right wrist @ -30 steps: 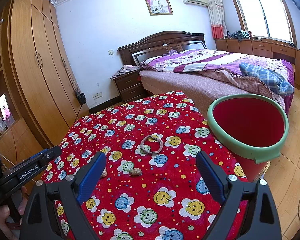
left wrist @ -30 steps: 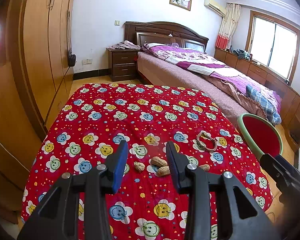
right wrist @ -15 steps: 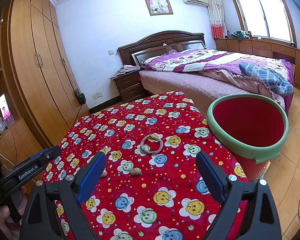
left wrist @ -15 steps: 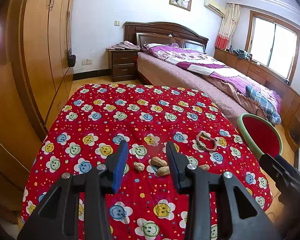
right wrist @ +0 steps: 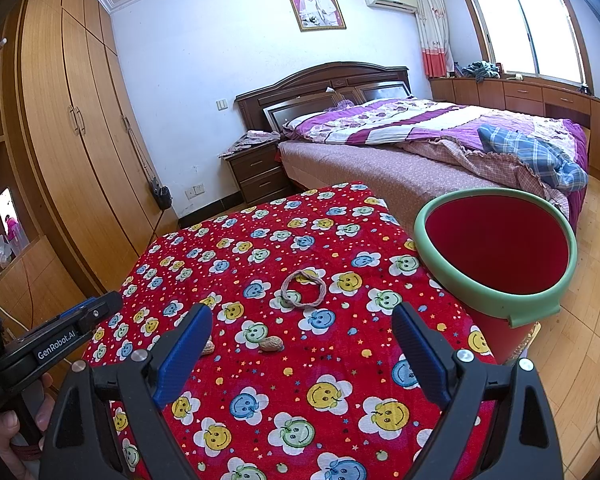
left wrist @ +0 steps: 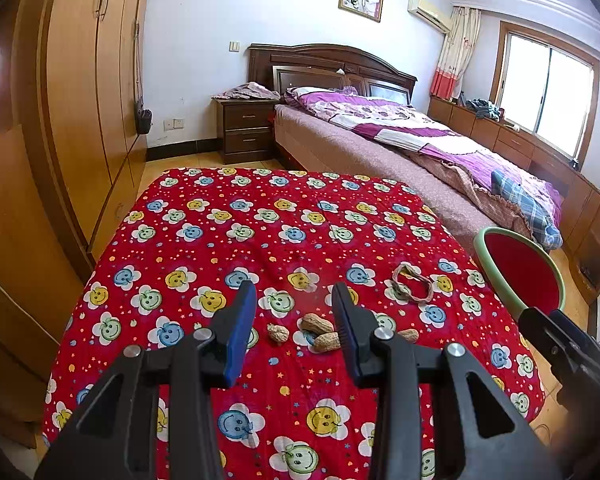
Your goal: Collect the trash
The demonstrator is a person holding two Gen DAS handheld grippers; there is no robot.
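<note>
Several peanut shells [left wrist: 317, 323] lie on the table's red flowered cloth [left wrist: 260, 240], just beyond my left gripper [left wrist: 294, 295]. Its blue-padded jaws stand partly apart, open and empty, above the cloth. Further right on the cloth lies a twisted brown band [left wrist: 413, 277]. In the right wrist view the band [right wrist: 303, 288] and a peanut shell [right wrist: 271, 344] lie ahead of my right gripper [right wrist: 302, 326], which is wide open with nothing in it. A red bin with a green rim [right wrist: 496, 248] stands against the table's right edge.
A bed with purple bedding [right wrist: 420, 140] stands behind the table, a nightstand [left wrist: 246, 130] at its head. Tall wooden wardrobes [left wrist: 80, 100] run along the left. A hand [right wrist: 16, 428] holds the left gripper's body [right wrist: 56, 340] at the left of the right wrist view.
</note>
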